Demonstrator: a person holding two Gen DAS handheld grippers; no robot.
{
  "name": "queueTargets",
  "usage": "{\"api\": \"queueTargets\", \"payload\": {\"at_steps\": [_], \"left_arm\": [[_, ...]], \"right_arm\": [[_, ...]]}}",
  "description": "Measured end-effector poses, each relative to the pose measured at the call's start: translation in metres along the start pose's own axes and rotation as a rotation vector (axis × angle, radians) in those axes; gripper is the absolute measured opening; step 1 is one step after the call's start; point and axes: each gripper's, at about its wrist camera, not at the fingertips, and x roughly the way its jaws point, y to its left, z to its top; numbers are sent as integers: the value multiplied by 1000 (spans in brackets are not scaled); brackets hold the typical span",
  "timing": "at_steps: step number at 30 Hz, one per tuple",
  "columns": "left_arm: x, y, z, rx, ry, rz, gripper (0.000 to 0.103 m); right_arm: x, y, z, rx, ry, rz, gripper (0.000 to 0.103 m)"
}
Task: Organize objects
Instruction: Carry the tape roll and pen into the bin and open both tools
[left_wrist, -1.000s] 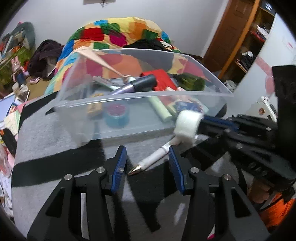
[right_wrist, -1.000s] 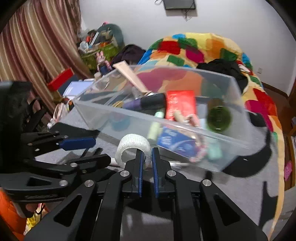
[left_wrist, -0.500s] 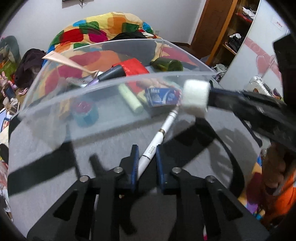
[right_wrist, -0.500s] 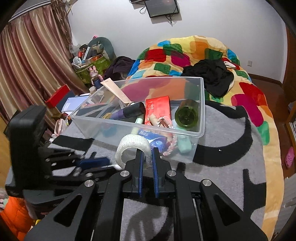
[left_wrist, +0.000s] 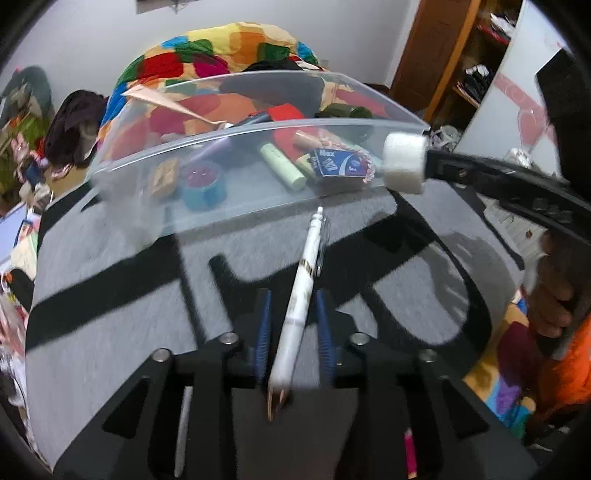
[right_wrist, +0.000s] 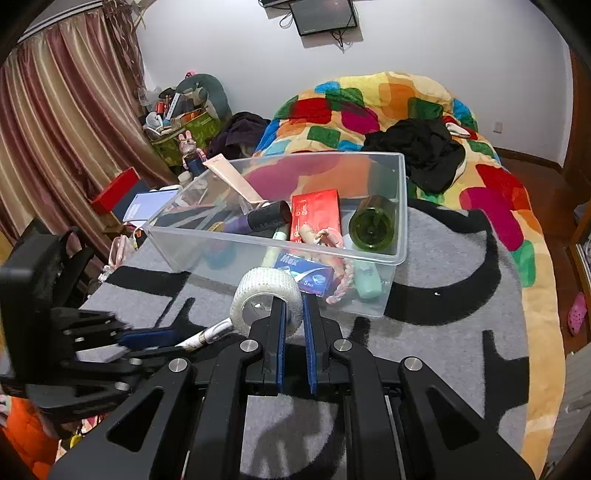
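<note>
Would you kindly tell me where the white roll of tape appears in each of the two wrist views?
Left wrist: white roll of tape at right, on the right gripper.
Right wrist: low centre, clamped between its own fingers.
Shared landmark: the clear bin just behind it.

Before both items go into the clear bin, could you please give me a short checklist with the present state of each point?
1. Right gripper clamped on the white tape roll: ok.
2. White pen between the left gripper pads: ok, but the jaws are opening and the pads show gaps, so the hold: not ok.
3. Tape roll above the clear bin rim: cannot tell.
4. Free room in the bin: ok, beside the green bottle.
5. Pen raised off the grey rug: cannot tell.
</note>
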Motion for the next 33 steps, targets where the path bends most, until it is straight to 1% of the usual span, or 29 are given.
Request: {"api": "queueTargets", "payload": {"at_steps": [3, 4, 7, 10, 16, 20, 25, 26, 28, 33], "left_arm": [[9, -8, 7, 46, -21, 21, 25], [10, -9, 7, 51, -27, 27, 23], [9, -13, 6, 64, -42, 32, 12], [0, -14, 0, 50, -53, 19, 10], [-33, -7, -3, 0, -133, -4, 10], [-53, -4, 7, -15, -197, -5, 10], [-62, 6, 26, -46, -252, -20, 10], [-63, 8, 31, -50, -259, -12, 10], [-61, 12, 40, -53, -265, -3, 10], [-49, 32, 66, -88, -230, -15, 10]], "right_arm": [[-8, 0, 2, -3, -19, -8, 8], [-10, 0, 3, -3, -24, -13, 8], [-14, -2, 7, 0, -37, -21, 8], [-13, -5, 13, 8, -43, -23, 8], [-10, -7, 25, 25, -61, -14, 8], [-9, -9, 36, 33, -84, -19, 8], [-3, -11, 48, 39, -90, -33, 8], [0, -10, 51, 39, -86, -36, 8], [6, -9, 54, 35, -78, -40, 8], [27, -4, 59, 16, -36, -54, 8]]}}
